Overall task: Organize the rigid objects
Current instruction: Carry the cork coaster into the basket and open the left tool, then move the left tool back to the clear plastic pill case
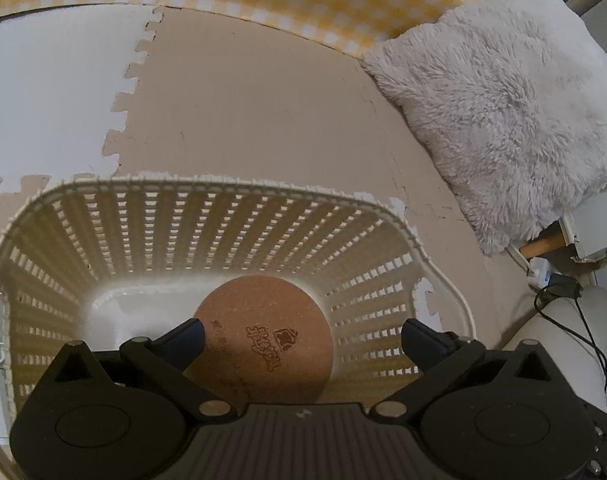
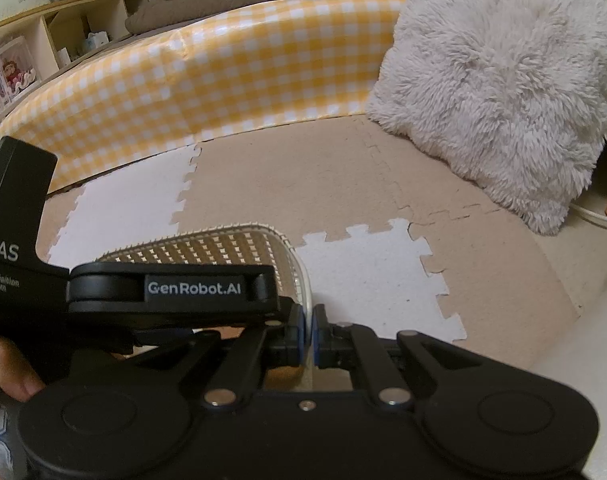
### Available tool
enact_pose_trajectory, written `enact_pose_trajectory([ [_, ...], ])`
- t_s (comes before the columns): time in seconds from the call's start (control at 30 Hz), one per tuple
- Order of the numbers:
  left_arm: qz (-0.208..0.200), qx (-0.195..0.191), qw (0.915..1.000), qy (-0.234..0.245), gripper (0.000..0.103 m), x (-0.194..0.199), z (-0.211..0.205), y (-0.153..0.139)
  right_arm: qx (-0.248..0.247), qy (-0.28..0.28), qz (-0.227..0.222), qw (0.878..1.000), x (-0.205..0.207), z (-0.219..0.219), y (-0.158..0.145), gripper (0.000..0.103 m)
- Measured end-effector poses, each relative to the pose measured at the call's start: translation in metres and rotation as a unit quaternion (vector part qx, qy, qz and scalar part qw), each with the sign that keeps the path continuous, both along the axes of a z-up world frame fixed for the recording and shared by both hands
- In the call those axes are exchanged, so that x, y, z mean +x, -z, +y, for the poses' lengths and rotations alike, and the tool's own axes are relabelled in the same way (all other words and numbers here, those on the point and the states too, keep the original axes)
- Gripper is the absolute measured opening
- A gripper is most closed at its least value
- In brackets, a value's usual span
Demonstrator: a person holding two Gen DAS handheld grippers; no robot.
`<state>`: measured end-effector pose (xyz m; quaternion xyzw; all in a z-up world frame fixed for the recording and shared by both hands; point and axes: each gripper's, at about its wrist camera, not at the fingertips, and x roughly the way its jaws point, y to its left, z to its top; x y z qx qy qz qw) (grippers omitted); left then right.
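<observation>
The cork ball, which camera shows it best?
The left wrist view: the cork ball lies in the white basket, its stamped logo visible between the open left claw's tips. The right wrist view shows at most a brown sliver behind the left claw's body.

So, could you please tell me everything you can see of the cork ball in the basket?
The cork ball is a round, brown, speckled sphere with a dark stamped logo on top. It rests on the floor of the white lattice basket, toward the near side. The left gripper hangs over it, jaws wide open; whether its fingers touch the ball is unclear.
</observation>
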<state>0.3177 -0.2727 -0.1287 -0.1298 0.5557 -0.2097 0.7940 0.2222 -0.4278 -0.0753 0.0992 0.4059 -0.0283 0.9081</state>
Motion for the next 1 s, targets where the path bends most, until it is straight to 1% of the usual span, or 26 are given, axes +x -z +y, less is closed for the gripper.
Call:
enact_pose_trajectory([
  [0.27, 0.0, -0.004, 1.0, -0.007, 0.103, -0.004, 0.011, -0.011, 0.0, 0.0, -0.001, 1.0, -0.001, 0.0, 0.001, 0.005],
  [0.57, -0.01, -0.036, 0.9993, -0.006, 0.103, -0.017, 0.022, -0.046, 0.004, 0.001, -0.001, 1.0, -0.002, -0.001, 0.002, 0.005],
  [0.7, -0.025, -0.039, 0.9989, -0.005, 0.103, -0.029, 0.034, -0.064, 0.001, 0.001, -0.001, 1.0, -0.002, 0.0, 0.002, 0.005],
  [0.87, -0.067, -0.027, 0.9973, 0.013, 0.103, -0.054, 0.051, -0.091, 0.0, 0.001, -0.001, 1.0, -0.002, 0.0, 0.002, 0.005],
  [1.0, -0.094, -0.031, 0.995, 0.012, 0.103, -0.077, 0.073, -0.107, -0.002, 0.001, 0.0, 1.0, -0.002, 0.001, 0.002, 0.005],
])
